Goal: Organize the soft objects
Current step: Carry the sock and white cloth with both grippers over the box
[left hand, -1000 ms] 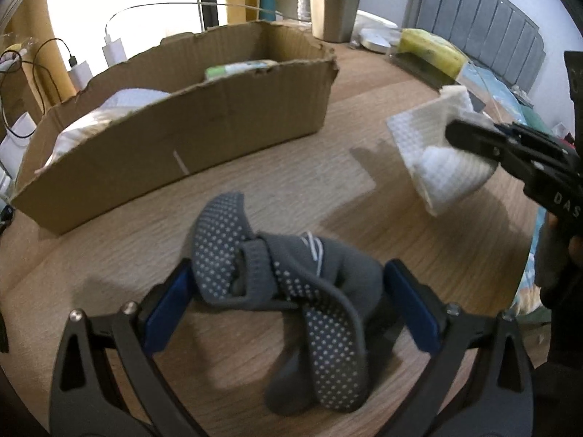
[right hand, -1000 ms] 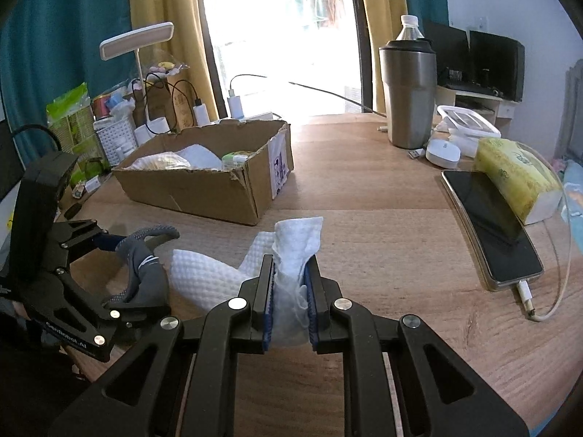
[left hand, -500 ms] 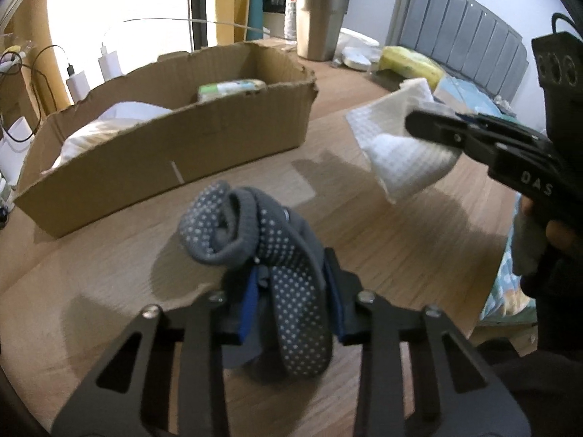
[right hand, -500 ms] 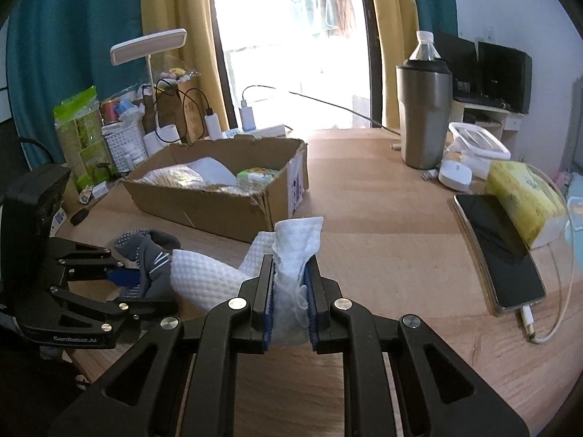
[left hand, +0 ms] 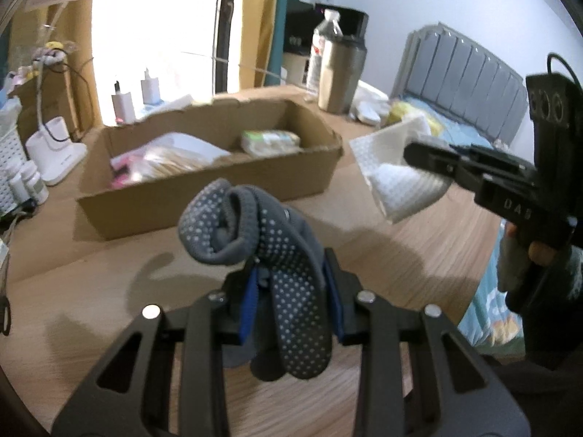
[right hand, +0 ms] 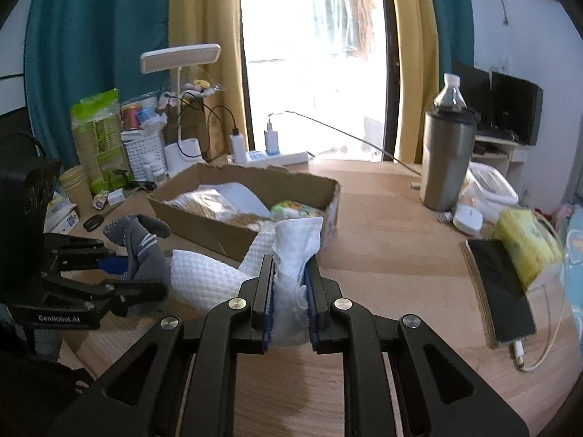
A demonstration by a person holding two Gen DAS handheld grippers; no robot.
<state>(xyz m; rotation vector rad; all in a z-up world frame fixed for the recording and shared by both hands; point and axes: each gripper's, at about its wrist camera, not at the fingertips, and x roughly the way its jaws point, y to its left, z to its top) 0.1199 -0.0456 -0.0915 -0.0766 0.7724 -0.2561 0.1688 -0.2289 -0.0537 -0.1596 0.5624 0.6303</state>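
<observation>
My left gripper [left hand: 291, 284] is shut on a pair of grey socks with white grip dots [left hand: 262, 240] and holds them above the wooden table. They also show in the right wrist view [right hand: 140, 251], in the left gripper [right hand: 120, 269]. My right gripper [right hand: 288, 284] is shut on a white textured cloth [right hand: 291, 247] and holds it off the table. The cloth shows in the left wrist view [left hand: 397, 174], in the right gripper [left hand: 430, 160]. An open cardboard box [left hand: 204, 196] [right hand: 233, 233] lies ahead of both grippers with packets inside.
A steel tumbler [right hand: 446, 167] and water bottle stand at the back right. A phone on a cable [right hand: 499, 284], a yellow tissue pack [right hand: 524, 240] and white items lie right. A lamp [right hand: 180, 58], chargers, jars and scissors [right hand: 96, 220] crowd the left. A bed [left hand: 462, 109] lies beyond the table.
My left gripper closed on the grey socks and lifted them off the table. My right gripper rose with the white cloth. Both now sit higher, facing the box.
</observation>
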